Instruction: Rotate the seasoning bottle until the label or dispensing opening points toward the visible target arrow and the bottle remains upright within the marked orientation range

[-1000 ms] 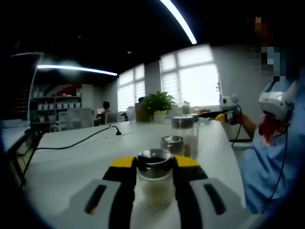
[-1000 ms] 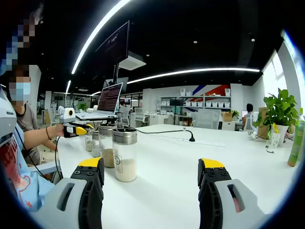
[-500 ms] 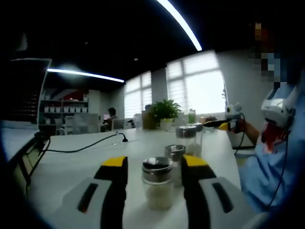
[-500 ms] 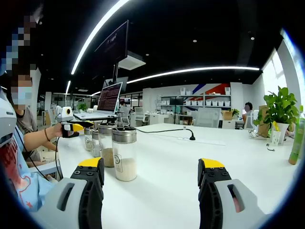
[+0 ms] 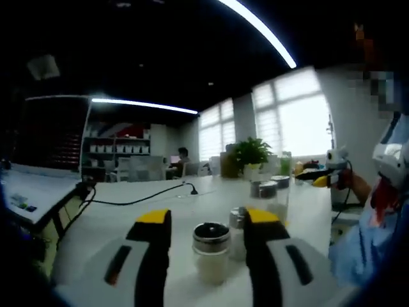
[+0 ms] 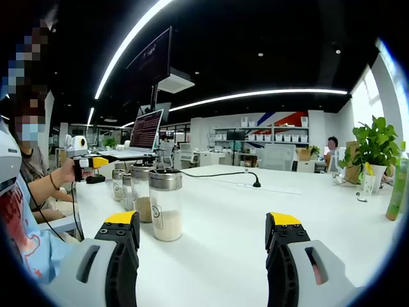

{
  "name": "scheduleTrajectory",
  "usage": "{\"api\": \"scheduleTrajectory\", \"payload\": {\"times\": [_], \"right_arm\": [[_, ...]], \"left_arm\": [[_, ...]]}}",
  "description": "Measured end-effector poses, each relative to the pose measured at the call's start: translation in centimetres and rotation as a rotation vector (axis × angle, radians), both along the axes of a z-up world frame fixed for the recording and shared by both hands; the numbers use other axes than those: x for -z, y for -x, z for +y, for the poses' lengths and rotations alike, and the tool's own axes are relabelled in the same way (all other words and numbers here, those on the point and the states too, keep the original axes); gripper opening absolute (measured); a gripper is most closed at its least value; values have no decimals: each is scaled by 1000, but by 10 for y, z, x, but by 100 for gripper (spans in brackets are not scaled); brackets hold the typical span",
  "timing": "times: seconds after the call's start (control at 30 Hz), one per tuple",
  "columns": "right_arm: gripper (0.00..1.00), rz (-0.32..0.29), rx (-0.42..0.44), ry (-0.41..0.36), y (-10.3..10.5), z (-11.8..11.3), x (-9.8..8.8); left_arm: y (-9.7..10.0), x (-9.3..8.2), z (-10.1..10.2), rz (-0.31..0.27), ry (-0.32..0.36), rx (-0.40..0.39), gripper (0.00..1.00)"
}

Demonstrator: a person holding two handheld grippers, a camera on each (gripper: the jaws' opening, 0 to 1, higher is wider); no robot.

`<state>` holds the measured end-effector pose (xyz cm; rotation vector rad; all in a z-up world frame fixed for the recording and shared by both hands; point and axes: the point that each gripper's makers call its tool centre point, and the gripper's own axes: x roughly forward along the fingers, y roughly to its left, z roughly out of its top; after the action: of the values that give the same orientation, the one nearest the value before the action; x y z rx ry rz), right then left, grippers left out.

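White table (image 5: 121,220), left gripper view: left gripper (image 5: 208,220) jaws spread, seasoning bottle (image 5: 211,252) upright between them, untouched, nothing gripped. Right gripper view: right gripper (image 6: 202,225) jaws wide apart, empty; tall jar (image 6: 165,205) stands just beyond its left jaw.

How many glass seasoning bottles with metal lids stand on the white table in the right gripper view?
4: the nearest, holding white powder, one close behind it, and two smaller ones farther back. More may be hidden behind these.

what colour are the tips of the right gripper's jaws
Yellow tips on black jaws, with grey bodies behind; the right gripper shows this best in the right gripper view.
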<state>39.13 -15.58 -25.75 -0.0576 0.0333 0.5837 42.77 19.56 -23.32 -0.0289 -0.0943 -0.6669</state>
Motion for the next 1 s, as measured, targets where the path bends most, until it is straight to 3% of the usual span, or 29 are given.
{"api": "scheduleTrajectory", "payload": {"times": [0.07,0.17,0.27,0.37,0.43,0.5,0.57,0.6,0.73,0.8,0.87,1.0], "right_arm": [[83,-1,6,-3,0,-1,0],[83,-9,32,-21,0,-6,-4],[83,-15,44,-35,0,-11,-6],[83,-21,46,-34,1,-12,-7],[83,-23,44,-33,2,-11,-7],[83,-20,39,-30,2,-9,-6],[83,-16,33,-22,3,-7,-5],[83,-16,28,-12,3,-6,-5],[83,-26,28,-2,5,-7,-8],[83,-32,32,0,5,-9,-10],[83,-32,37,-2,4,-10,-11],[83,-31,40,-2,4,-10,-10]], "left_arm": [[1,0,0,7,29,-42,50],[2,-5,7,-21,48,-166,51],[5,-7,4,1,87,-187,54],[6,-3,8,-12,49,-296,59],[8,-3,7,-17,69,-335,60],[11,-2,2,-21,70,-352,54],[12,-9,5,-84,70,-427,39],[11,-9,6,-89,67,-460,39],[6,-2,-5,-55,63,-459,54],[6,1,3,-37,125,-511,51],[5,5,12,-30,137,-570,47],[-1,13,6,-4,129,-566,45]]}}
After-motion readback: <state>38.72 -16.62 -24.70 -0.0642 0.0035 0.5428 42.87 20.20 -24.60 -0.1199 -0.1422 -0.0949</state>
